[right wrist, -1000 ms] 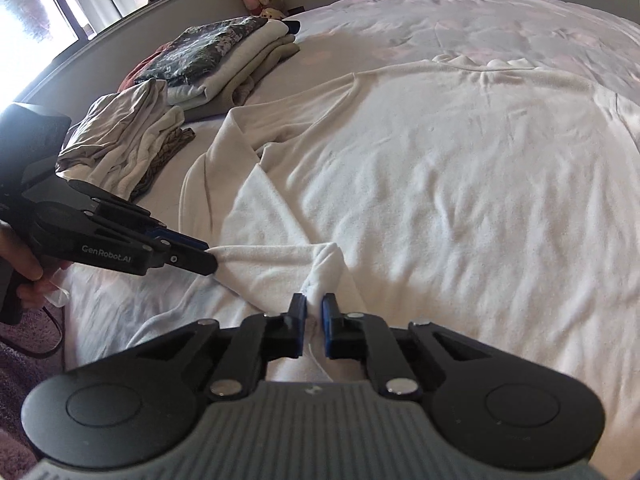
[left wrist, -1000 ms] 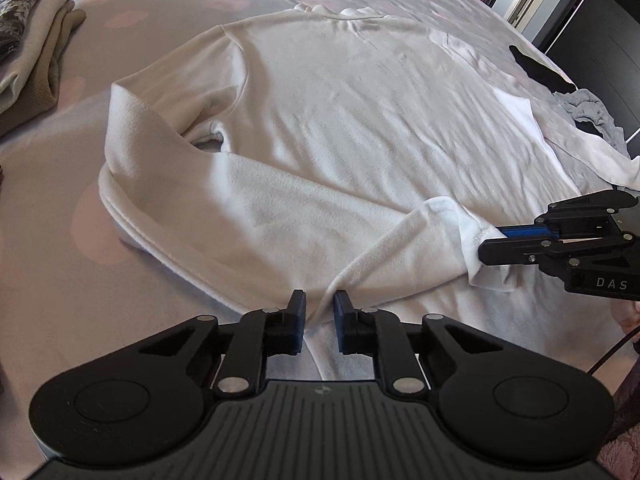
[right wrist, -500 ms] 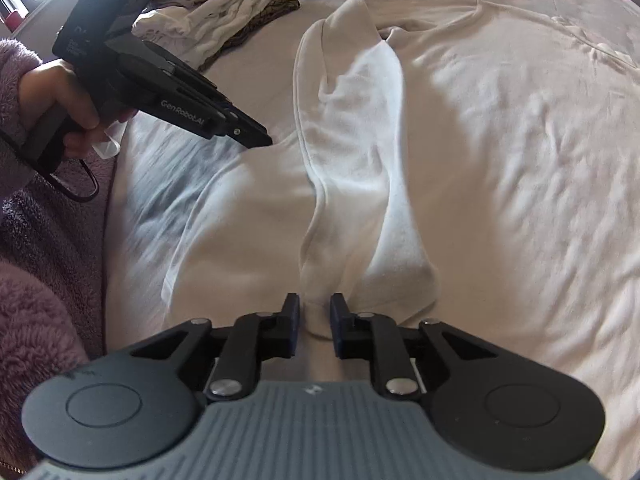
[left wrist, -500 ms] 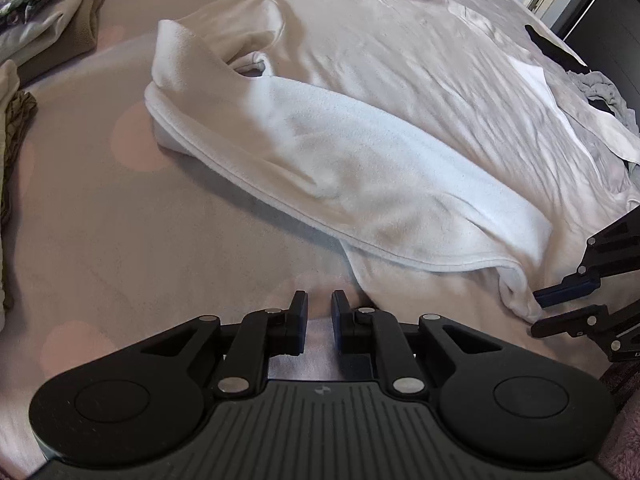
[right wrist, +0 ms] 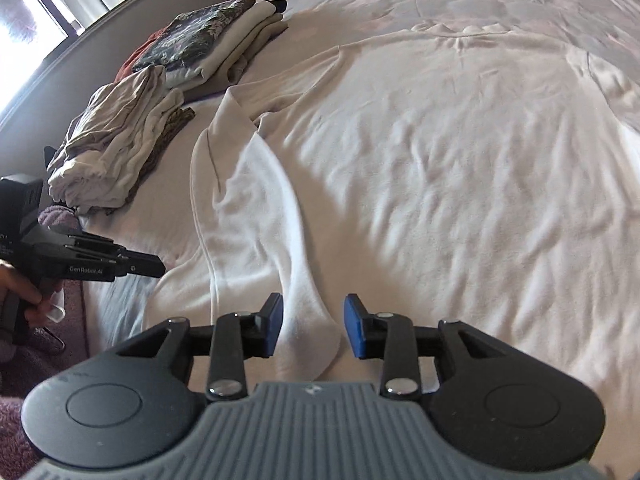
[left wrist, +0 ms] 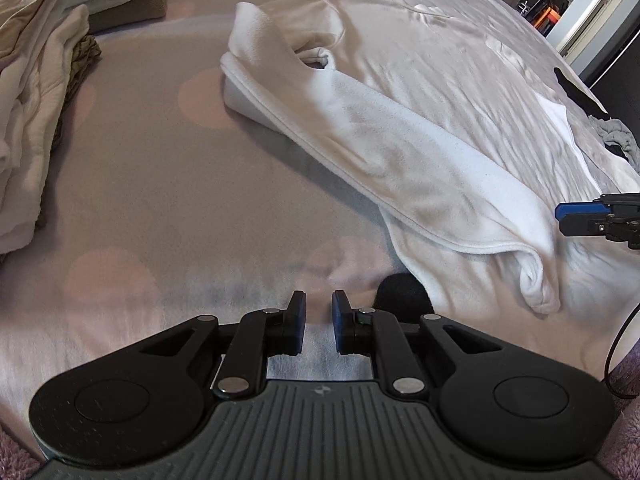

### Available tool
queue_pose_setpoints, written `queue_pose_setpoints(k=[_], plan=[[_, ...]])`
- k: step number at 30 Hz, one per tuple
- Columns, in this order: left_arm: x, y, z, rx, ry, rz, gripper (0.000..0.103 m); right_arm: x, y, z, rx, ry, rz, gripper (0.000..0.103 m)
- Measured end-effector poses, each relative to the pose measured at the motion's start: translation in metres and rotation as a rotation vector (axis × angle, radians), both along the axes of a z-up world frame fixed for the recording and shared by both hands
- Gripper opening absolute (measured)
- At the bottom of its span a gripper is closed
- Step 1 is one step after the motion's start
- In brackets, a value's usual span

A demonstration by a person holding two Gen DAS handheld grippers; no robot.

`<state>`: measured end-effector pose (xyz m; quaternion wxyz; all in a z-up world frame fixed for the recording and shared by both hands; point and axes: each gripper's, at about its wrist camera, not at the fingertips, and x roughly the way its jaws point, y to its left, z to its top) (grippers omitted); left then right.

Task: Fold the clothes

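Sweater: we see one white sweater (right wrist: 460,152) spread flat on the bed (left wrist: 168,208); its one folded sleeve (left wrist: 400,152) lies slantwise across the body, cuff (right wrist: 310,344) toward us.

Right claw: our right claw (right wrist: 313,328) is released, fingers wide apart; the cuff lies between them, and we cannot tell whether either finger touches it; in the left view the same claw (left wrist: 568,220) sits just beside the cuff end, on its far right side.

Left claw: our left claw (left wrist: 319,322) is released with a narrow gap and grasps nothing; it hangs over bare sheet, near the sweater's lower corner, the sleeve up and to its right; in the right view it (right wrist: 154,268) points at the sweater's left edge, close to it, held by a hand (right wrist: 24,292).

Count: we count two claws, one sweater, one sleeve folded over; two piles of clothes, a loose pale heap (right wrist: 116,148) nearer us and a neater folded stack (right wrist: 216,44) behind it, both well apart from the sweater's left side.

Far side: a grey garment (left wrist: 618,140) lies bunched beyond the sweater's right edge.
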<state>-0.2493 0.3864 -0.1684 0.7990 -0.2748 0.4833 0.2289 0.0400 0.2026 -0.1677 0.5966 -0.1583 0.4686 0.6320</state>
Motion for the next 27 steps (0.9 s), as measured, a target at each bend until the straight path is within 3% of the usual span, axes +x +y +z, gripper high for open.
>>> queue_pose_setpoints(k=[3, 5, 9, 15, 21, 27], plan=[[-0.005, 0.002, -0.001, -0.012, -0.014, 0.022, 0.011, -0.001, 0.006, -0.015, -0.04, 0.051, -0.002, 0.035], [-0.007, 0.004, -0.003, -0.023, -0.025, 0.034, 0.011, 0.0, 0.007, -0.021, -0.059, 0.091, -0.004, 0.012], [-0.007, 0.01, -0.004, -0.037, -0.034, 0.045, 0.011, 0.008, 0.011, -0.004, -0.037, 0.101, -0.022, 0.008], [0.0, 0.023, 0.004, -0.008, -0.032, 0.044, 0.011, 0.041, 0.043, 0.066, 0.054, 0.07, -0.014, 0.008], [0.01, 0.038, 0.011, 0.014, -0.026, 0.043, 0.011, 0.067, 0.087, 0.148, 0.143, -0.026, 0.027, 0.008], [0.028, 0.057, 0.014, 0.038, -0.009, 0.023, 0.011, 0.115, 0.104, 0.209, 0.209, -0.134, -0.023, 0.008]])
